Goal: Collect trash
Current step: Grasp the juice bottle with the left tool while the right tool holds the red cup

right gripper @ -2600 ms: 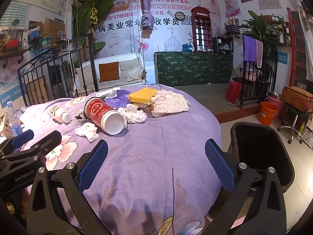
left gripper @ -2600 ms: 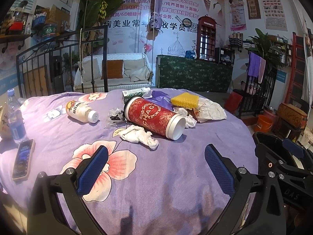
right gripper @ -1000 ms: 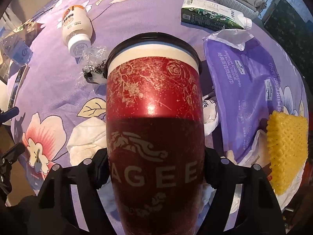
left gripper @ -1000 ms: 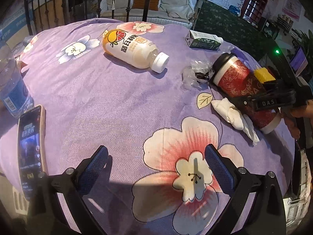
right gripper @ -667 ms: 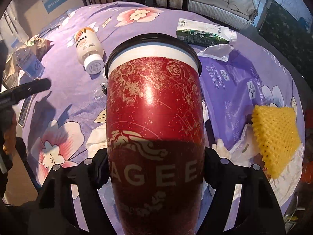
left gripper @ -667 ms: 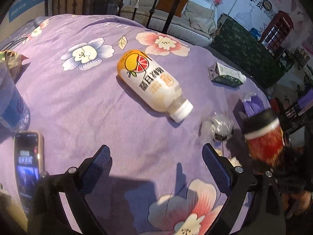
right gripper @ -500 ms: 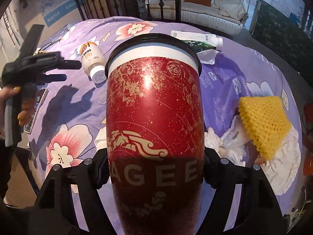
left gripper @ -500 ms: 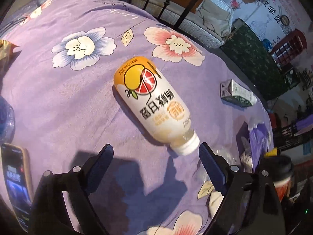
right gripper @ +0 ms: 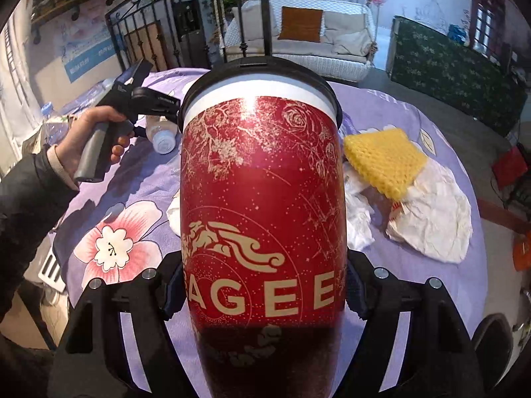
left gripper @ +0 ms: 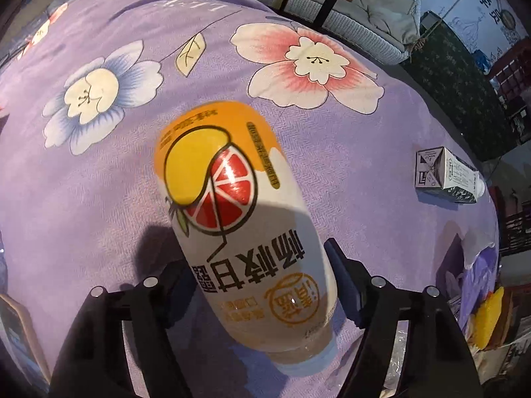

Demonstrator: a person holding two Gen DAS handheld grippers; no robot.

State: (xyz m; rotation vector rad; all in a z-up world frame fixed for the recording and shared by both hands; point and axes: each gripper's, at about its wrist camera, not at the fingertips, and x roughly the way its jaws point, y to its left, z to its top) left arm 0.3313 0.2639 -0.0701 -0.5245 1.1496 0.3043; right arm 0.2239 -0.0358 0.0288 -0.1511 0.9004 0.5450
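On my purple floral cloth (left gripper: 99,199): a juice bottle (left gripper: 239,219) lying on its side between the pads of my left gripper (left gripper: 262,285), whose jaws are closing around it; I cannot tell whether they press on it yet. My right gripper (right gripper: 265,292) is clamped on the red cup (right gripper: 262,199), lid away from me, held above the cloth. Also on the cloth: milk carton (left gripper: 444,175), yellow sponge (right gripper: 385,162), crumpled paper (right gripper: 434,215), tissue (right gripper: 358,215). A hand (right gripper: 89,136) grips the left handle.
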